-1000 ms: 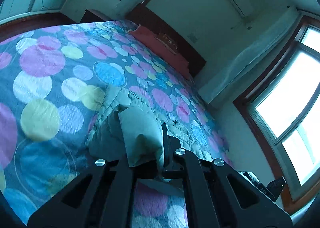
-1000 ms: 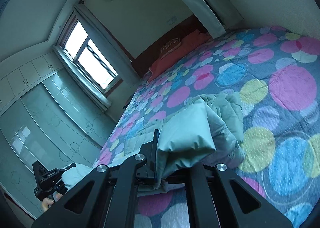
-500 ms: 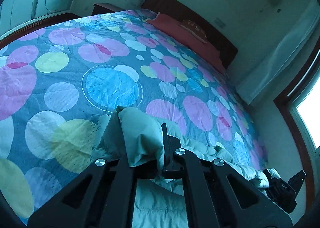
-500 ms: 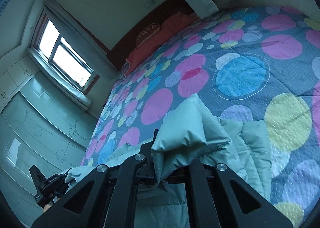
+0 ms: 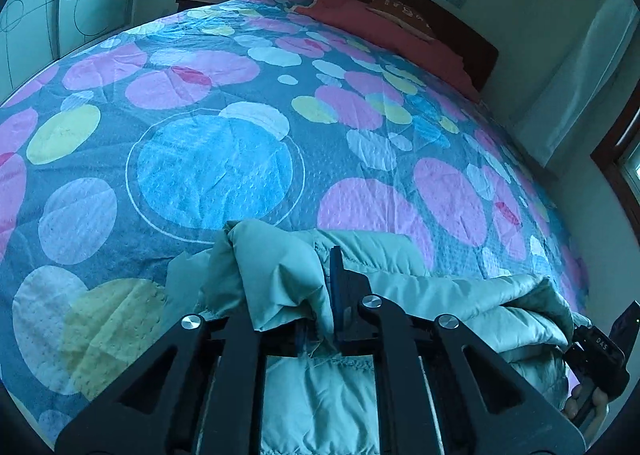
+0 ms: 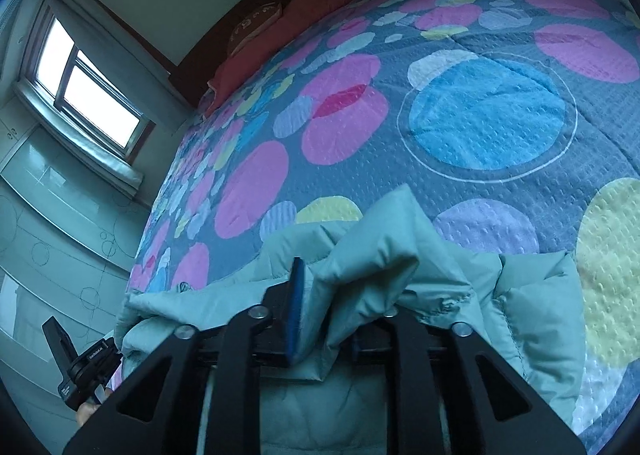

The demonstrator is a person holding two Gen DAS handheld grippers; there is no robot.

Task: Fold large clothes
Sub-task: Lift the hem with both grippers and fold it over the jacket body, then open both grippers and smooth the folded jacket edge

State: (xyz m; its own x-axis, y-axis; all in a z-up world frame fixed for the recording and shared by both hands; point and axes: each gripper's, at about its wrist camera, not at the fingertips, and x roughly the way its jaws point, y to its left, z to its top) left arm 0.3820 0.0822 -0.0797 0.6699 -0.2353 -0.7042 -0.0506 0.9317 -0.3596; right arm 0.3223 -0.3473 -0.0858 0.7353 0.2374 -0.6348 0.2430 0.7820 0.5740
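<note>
A pale green quilted jacket lies on the bed's polka-dot bedspread. My left gripper is shut on a bunched edge of the jacket, low over the bed. My right gripper is shut on another bunched edge of the same jacket. Each gripper shows in the other's view: the right one at the lower right edge, the left one at the lower left. The jacket stretches between them.
Red pillows and a dark wooden headboard are at the far end of the bed. A window and pale wardrobe doors stand beside the bed. A curtain hangs at the right.
Both grippers have tipped down and moved forward over the bedspread, carrying the jacket edges with them. The jacket now lies lower, spread between the two grippers.
</note>
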